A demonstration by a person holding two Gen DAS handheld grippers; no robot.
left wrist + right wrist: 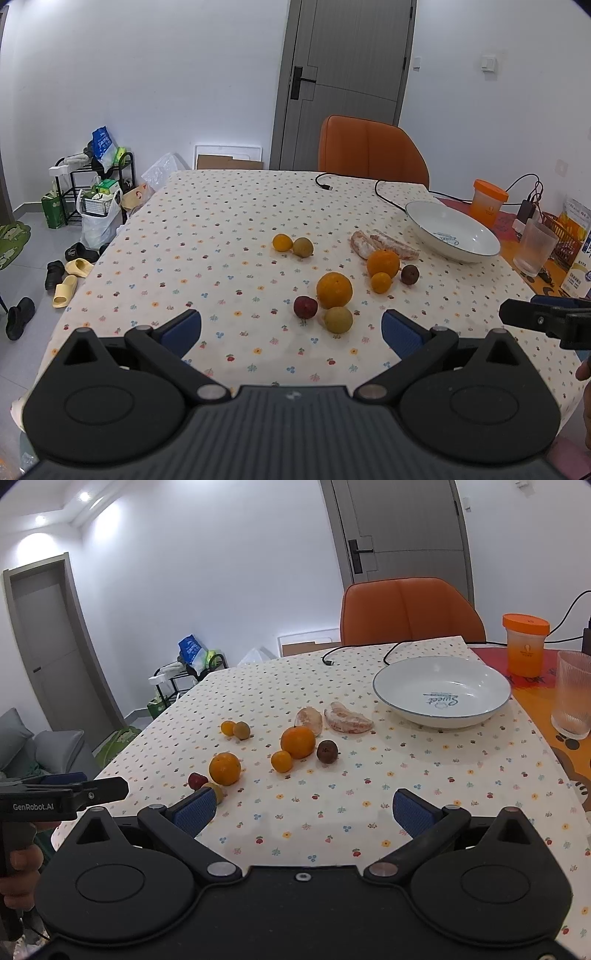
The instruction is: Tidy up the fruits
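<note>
Fingers (pixel 400 334) of both grippers spread wide and empty, bowl's (pixel 406 701) "Sweet" lettering legible only from right wrist, shoes (pixel 55 273) only from left.

We see an evenly lit, bright room. Two recessed ceiling lights (pixel 83 496) glare at the right wrist view's upper left. Fruit casts only soft, faint shadows on the tablecloth (pixel 221 229). Fisheye distortion bends the door (pixel 347 74) and walls; corners vignette black. Focus is sharp throughout.

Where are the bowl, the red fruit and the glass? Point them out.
bowl (pixel 391 698), right wrist view, on its near-left rim.
red fruit (pixel 305 307), left wrist view, on its middle.
glass (pixel 572 698), right wrist view, on its ribbed side.
</note>
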